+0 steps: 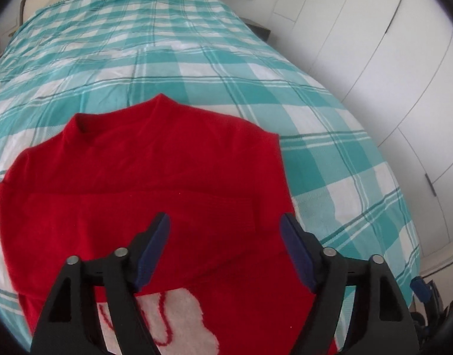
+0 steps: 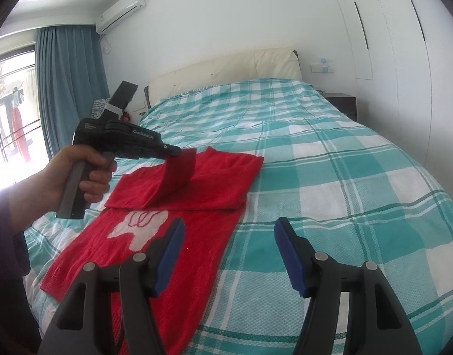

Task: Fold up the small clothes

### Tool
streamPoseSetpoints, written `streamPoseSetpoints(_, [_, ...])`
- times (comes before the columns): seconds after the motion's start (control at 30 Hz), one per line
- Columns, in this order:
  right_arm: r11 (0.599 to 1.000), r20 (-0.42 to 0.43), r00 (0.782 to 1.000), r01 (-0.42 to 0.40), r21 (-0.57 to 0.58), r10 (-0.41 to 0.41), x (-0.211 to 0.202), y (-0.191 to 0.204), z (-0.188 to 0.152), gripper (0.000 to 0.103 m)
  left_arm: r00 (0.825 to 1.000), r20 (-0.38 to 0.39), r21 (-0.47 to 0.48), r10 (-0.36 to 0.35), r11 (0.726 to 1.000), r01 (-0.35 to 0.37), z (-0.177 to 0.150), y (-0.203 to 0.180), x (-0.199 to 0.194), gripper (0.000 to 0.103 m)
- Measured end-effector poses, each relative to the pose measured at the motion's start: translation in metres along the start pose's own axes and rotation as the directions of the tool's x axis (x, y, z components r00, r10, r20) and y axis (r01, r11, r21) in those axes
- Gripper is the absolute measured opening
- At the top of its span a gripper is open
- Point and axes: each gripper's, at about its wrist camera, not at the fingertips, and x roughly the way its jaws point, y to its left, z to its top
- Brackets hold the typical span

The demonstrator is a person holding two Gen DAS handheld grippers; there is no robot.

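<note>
Left claw [image 1: 225, 222] hangs wide open, empty, above the folded red sweater [image 1: 143, 171] on the checked bed [image 1: 256, 68]. Right claw [image 2: 229, 226] is part open, holding nothing; the sweater lies left of it, its sleeve dangling beneath the left claw's tip.

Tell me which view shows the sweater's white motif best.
Right wrist view: the white motif on the red sweater lies nearly whole, only its lower right edge behind the right gripper. Left wrist view catches it at the bottom edge, split by the left gripper.
</note>
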Motion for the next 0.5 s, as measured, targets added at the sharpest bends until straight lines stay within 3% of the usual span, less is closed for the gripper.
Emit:
streamPoseSetpoints(0.1, [1.0,0.003,1.0,0.008,-0.003,-0.008,-0.001,-0.001,0.001,0.063,0.997,0.002,0.064,0.078,0.995,-0.078,-0.022,0.002,-0.01,0.084])
streamPoseSetpoints(0.17, [1.0,0.0,1.0,0.012,-0.006,-0.012,-0.001,-0.001,0.001,0.063,0.983,0.012,0.099,0.186,0.978,-0.186,-0.038,0.012,-0.023,0.09])
streamPoseSetpoints(0.23, [1.0,-0.006,1.0,0.016,-0.008,-0.016,0.0,-0.001,0.001,0.063,0.952,0.039,0.13,0.303,0.943,-0.306,-0.055,0.025,-0.038,0.097])
streamPoseSetpoints(0.33, [0.999,0.003,1.0,0.025,-0.023,-0.025,-0.002,0.003,0.001,0.063,0.893,0.065,0.166,0.446,0.878,-0.45,-0.076,0.049,-0.058,0.097])
streamPoseSetpoints(0.4, [0.998,0.013,0.999,0.038,-0.048,-0.038,-0.004,0.007,0.0,0.063,0.862,0.065,0.166,0.503,0.846,-0.507,-0.088,0.067,-0.069,0.097])
streamPoseSetpoints(0.5, [0.994,0.023,0.997,0.069,-0.081,-0.067,-0.006,0.012,-0.002,0.063,0.832,0.071,0.144,0.55,0.82,-0.555,-0.104,0.09,-0.085,0.097])
